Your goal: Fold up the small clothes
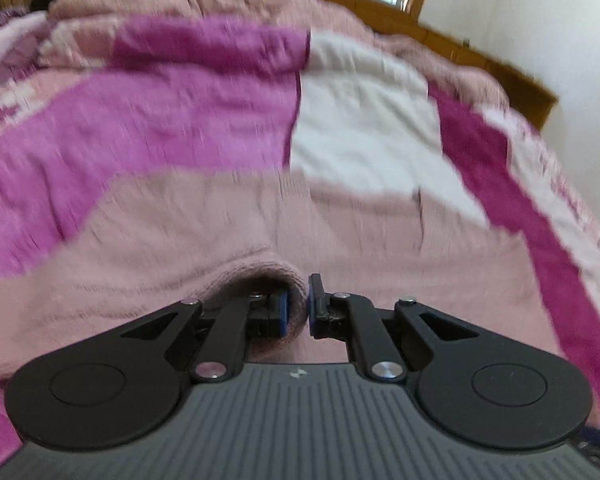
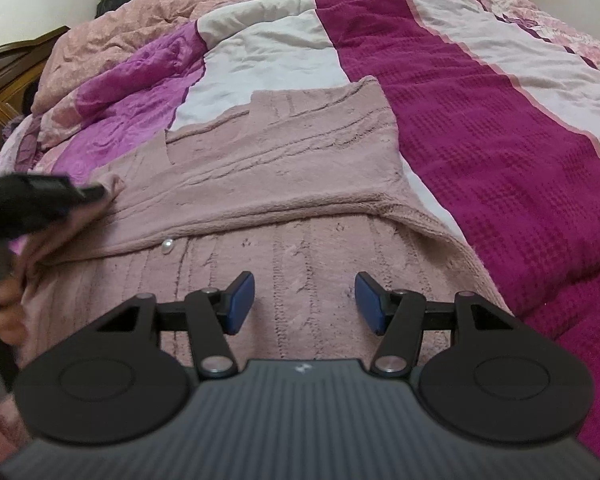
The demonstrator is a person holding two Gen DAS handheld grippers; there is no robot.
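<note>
Right tongs (image 2: 305, 304): held open, nothing between the pads, poised just above the cardigan's (image 2: 284, 184) near panel, pointing steeply down.
Left tongs (image 1: 296, 306): clamped shut on a rolled pink knit edge (image 1: 260, 276); seen in the right wrist view at the cardigan's left side (image 2: 96, 192), with fabric bunched and lifted beneath.
Cardigan: spread on the bed (image 2: 500, 140), over the quilt's pink, white and magenta blocks; one part already laid across the body, a pearl button (image 2: 167, 245) showing at the fold line.
Step in hand: judged to be the left side being carried over the middle; the blurred left wrist view suggests fast travel.
Next move: likely the gripped edge to be laid flat and released, the right tongs pinning or smoothing the panel.
Hand (image 2: 4, 312): fingers seen low at the left, wrapped on the left tool's grip.
</note>
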